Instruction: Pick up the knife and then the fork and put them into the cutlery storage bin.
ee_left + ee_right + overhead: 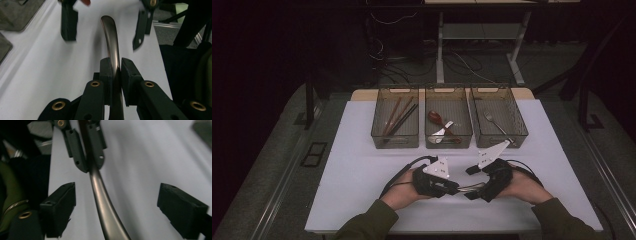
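Tongs meet low over the white surface from above, a metal utensil handle between them. Left tongs pinch it firmly; it looks stiff, light and slick. Right tongs stand spread around it, with dim room beyond.

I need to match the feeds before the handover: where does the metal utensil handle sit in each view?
High view: metal utensil handle low centre, between both grippers.
Left gripper view: centre, clamped in the left gripper, curving upward.
Right gripper view: left of centre, between the right gripper jaws, which stand open.
Shared landmark: white table.
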Tool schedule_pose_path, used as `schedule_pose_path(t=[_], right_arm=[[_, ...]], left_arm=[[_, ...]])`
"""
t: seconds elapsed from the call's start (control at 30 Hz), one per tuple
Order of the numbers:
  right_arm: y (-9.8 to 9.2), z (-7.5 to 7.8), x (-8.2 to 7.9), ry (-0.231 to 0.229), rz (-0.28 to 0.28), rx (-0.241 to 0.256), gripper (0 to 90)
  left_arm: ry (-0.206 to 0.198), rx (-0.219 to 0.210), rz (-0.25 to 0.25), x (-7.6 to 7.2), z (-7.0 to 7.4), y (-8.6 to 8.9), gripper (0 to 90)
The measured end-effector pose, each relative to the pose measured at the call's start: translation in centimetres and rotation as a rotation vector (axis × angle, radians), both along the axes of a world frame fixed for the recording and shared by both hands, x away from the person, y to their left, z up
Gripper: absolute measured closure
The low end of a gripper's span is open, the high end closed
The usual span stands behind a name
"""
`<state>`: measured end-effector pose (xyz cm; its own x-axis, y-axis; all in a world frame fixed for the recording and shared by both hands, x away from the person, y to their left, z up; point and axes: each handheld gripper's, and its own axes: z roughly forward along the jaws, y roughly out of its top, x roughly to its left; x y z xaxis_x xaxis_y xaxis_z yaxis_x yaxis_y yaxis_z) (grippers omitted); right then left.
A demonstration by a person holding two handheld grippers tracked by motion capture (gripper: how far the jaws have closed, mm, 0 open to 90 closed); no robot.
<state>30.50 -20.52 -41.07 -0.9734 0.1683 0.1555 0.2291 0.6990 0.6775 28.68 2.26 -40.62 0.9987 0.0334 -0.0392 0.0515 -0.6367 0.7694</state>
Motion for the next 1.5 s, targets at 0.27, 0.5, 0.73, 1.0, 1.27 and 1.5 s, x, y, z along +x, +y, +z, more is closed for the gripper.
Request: schedule_pose_path(t=[0.27, 0.5, 0.73, 1.0, 1.27, 1.5], right_arm=[[1.2, -0.6, 0.2, 0.088, 0.095, -0.043, 48.7], [1.9, -1.0, 0.0, 0.105, 0.157, -0.08, 70.4], [2.1, -0.8, -0.6, 0.107, 0.2, -0.079, 77.0], [1.9, -0.6, -0.6, 0.078, 0.218, -0.08, 77.6], [1.7, -0.3, -0.8, 0.068, 0.196, -0.069, 82.0], [1.3, 0.0, -0.6, 0.043, 0.193, -0.065, 83.0]], left_arm=[[0.004, 0.027, -0.029, -0.6, -0.3, -0.4, 79.4], [0.005, 0.031, -0.039, -0.7, -0.3, -0.5, 79.3], [-0.003, 0.038, -0.052, -0.8, -0.6, -0.7, 79.2], [-0.01, 0.043, -0.065, -0.7, -0.7, -0.9, 78.5], [0.02, -0.002, -0.011, -0.4, -0.5, 0.1, 67.8], [0.047, -0.073, 0.071, 0.0, 0.0, 1.9, 54.0]])
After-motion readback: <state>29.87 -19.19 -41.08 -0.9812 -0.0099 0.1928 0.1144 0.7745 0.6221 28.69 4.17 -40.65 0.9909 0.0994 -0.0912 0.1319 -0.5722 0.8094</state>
